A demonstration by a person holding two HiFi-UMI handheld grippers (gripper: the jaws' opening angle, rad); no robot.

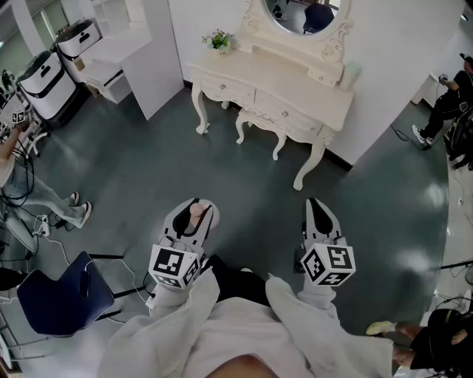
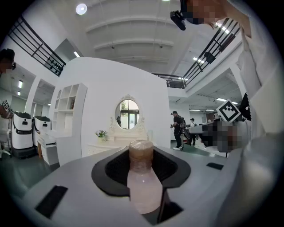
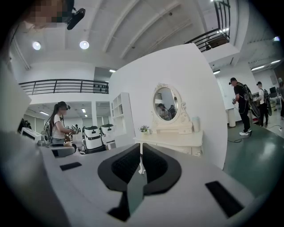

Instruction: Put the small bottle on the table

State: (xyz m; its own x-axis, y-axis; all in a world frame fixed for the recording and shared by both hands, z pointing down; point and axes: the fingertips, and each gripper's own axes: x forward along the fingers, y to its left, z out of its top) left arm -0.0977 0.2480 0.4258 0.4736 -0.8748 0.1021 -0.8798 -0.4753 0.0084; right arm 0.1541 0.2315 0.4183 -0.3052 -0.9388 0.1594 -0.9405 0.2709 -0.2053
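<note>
A small pale pink bottle [image 1: 196, 212] with a rounded cap stands between the jaws of my left gripper [image 1: 194, 214], which is shut on it; in the left gripper view the bottle [image 2: 143, 186] fills the gap between the black pads of the left gripper [image 2: 141, 155]. My right gripper [image 1: 316, 205] is shut with nothing in it, and the right gripper [image 3: 141, 153] shows its pads meeting. Both are held over the grey floor. The cream dressing table [image 1: 273, 88] stands ahead against the white wall, some way off; this table [image 2: 106, 148] shows small in the left gripper view, and the table [image 3: 173, 138] beyond the right jaws.
A small potted plant [image 1: 219, 40] and an oval mirror [image 1: 303, 15] are on the table, with a stool [image 1: 259, 122] tucked under it. A blue chair [image 1: 63, 291] is at my left. White machines [image 1: 48, 81] and a person [image 1: 29, 192] are far left; another person [image 1: 451, 96] is at right.
</note>
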